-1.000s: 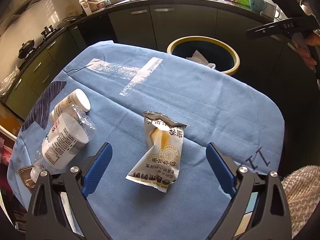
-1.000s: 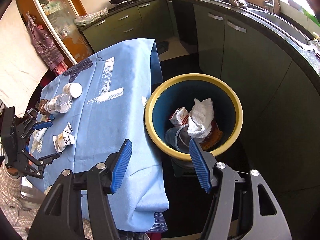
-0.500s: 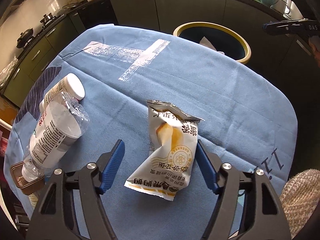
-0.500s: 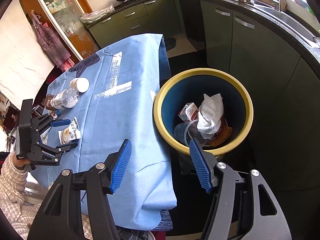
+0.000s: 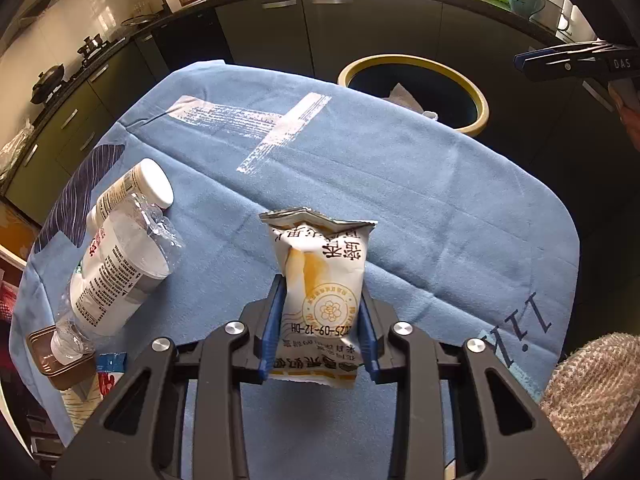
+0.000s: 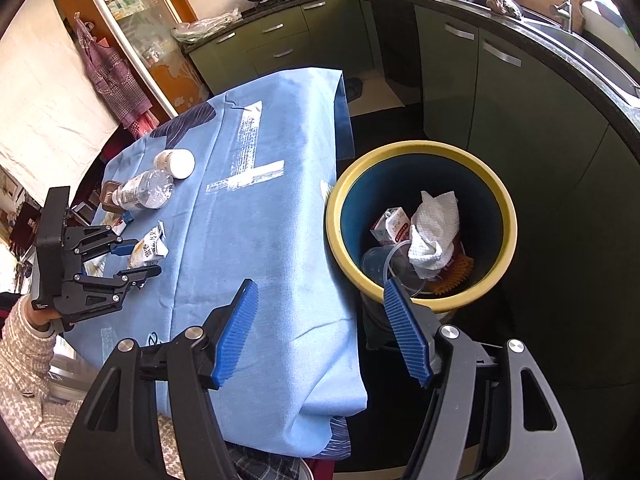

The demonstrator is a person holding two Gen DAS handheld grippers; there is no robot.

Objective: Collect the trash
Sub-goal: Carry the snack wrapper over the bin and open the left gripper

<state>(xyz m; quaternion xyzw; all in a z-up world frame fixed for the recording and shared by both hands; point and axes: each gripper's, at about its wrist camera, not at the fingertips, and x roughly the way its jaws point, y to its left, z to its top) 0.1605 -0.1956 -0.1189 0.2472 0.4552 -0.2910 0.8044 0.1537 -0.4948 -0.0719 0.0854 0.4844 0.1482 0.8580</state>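
Note:
A crumpled white and yellow snack wrapper [image 5: 320, 256] stands on the blue tablecloth [image 5: 400, 184]. My left gripper [image 5: 320, 320] has it between its blue pads [image 5: 272, 320]. The jaws are closing and both pads press its sides. In the right wrist view the left gripper [image 6: 148, 258] grips the wrapper [image 6: 150, 247] at the table's left side. My right gripper [image 6: 320, 328] hangs over the table edge beside the yellow-rimmed bin [image 6: 420, 146], its jaws opening with nothing between them. The bin holds a crumpled paper towel [image 6: 434, 232], a small carton [image 6: 394, 226] and a clear cup [image 6: 384, 264].
A clear plastic bottle [image 5: 116, 276] and a white-capped jar [image 5: 136, 188] lie left of the wrapper, with a brown tin [image 5: 52, 354] at the bottle's neck. Dark green kitchen cabinets [image 6: 500, 92] curve behind the bin. A person's knitted sleeve [image 5: 596, 392] is at the lower right.
The left jaws have come in from wide apart onto the wrapper's sides, and the gripper has moved forward around it. The right gripper has stayed by the bin.

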